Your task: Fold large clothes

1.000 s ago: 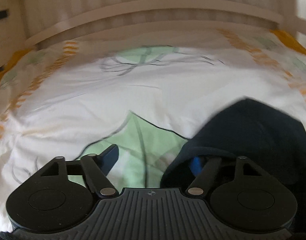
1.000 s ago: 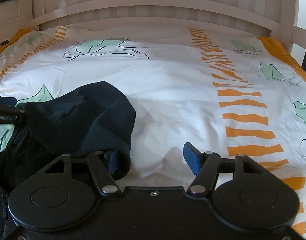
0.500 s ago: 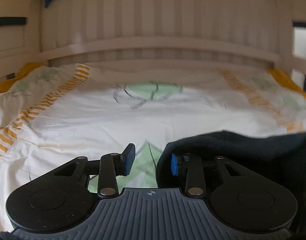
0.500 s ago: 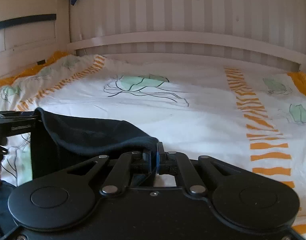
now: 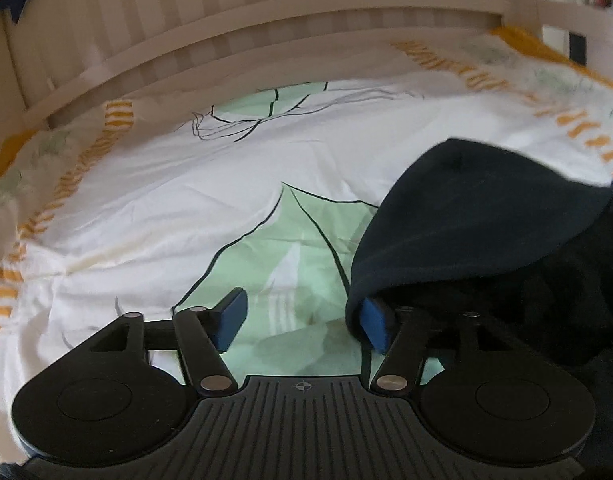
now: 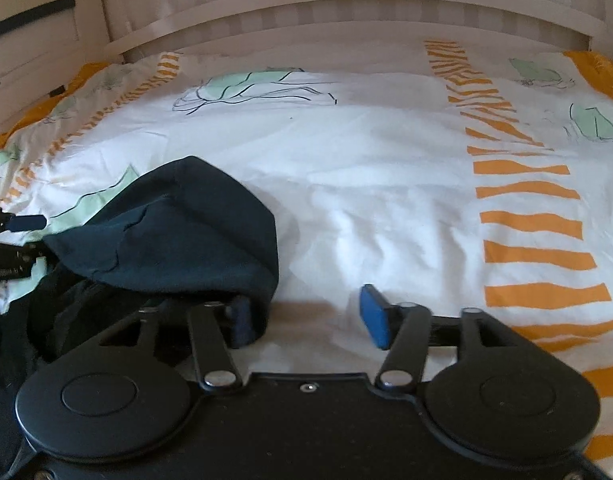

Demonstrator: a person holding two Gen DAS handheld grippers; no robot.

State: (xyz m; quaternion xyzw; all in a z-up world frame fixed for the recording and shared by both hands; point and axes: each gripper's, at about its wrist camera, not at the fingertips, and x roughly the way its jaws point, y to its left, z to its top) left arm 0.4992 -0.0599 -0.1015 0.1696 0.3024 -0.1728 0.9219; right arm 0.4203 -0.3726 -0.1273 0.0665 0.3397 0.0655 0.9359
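**Here, two open grippers flank a dark garment on a bed**

Here the left gripper (image 5: 304, 318), black with blue pads, fills the bottom of its view, fingers spread wide apart. Its right pad (image 5: 375, 323) sits just under the draped edge of a dark navy fabric garment (image 5: 478, 216), bunched at the right of that frame. The right gripper (image 6: 306, 314) is likewise spread wide; its left pad (image 6: 240, 322) is partly covered by the same garment (image 6: 186, 232), which lies at centre left. Beneath is a white duvet with green leaf prints and orange stripes (image 6: 386, 184). A white slatted wooden headboard (image 6: 346, 0) spans the top.
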